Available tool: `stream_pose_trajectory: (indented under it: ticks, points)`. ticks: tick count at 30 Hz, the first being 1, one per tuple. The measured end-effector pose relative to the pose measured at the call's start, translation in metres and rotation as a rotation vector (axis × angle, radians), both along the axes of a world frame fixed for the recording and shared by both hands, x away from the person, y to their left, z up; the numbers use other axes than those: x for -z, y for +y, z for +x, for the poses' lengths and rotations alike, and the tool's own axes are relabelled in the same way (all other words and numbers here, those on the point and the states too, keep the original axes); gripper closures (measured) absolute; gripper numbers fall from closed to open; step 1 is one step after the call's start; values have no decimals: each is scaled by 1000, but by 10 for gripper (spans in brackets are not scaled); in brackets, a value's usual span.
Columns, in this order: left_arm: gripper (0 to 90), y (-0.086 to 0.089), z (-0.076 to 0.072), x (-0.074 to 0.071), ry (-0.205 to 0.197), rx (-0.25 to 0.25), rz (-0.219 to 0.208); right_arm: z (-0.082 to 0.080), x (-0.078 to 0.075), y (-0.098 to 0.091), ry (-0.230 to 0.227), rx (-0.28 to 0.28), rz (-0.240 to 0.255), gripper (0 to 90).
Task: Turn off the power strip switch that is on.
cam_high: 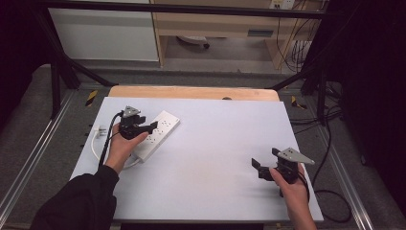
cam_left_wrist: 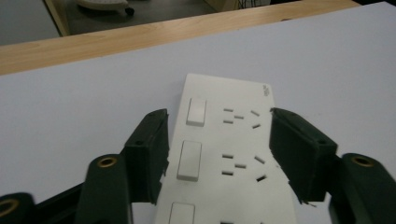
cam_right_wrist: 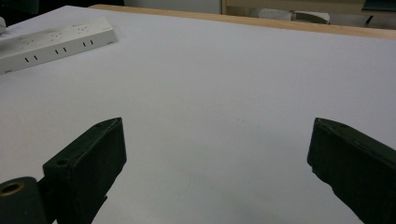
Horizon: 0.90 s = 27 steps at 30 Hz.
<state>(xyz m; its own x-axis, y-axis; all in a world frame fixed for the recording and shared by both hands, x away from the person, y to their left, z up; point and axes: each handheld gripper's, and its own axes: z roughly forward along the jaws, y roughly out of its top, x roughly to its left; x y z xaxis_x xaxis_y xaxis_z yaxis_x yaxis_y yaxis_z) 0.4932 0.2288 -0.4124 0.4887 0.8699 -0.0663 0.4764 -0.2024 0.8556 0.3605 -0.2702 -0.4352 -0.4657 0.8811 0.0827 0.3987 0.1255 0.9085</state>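
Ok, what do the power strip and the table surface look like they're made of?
Power strip: looks like hard moulded plastic, white and smooth, with crisp slots and raised rocker switches. Table top: a matte pale sheet, likely laminate or card, laid over a wooden board whose grained edge shows at the far side.

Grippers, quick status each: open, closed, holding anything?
Left gripper: open, jaws straddling the white power strip, not clamped on it.
Right gripper: open, holding nothing, over the bare white table.

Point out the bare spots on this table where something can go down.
The wide white stretch between the power strip and the right gripper is bare, back to the wooden edge. It is crowded at the left, where the left gripper straddles the strip, its cord beside it.
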Motion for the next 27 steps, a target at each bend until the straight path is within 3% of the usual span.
stream_pose_trajectory:
  ticks: [4,7,13,27]
  points:
    - [177,-4,-1,-1,-20,-30,29,0,0,0,3,2,1,47]
    - [112,-4,-2,-3,-41,-32,16,0,0,0,1,2,0,46]
    - [82,-5,-4,-9,-67,-44,-39,0,0,0,5,1,2,43]
    - [63,-8,-16,-24,-118,-13,-88,0,0,0,5,2,3,40]
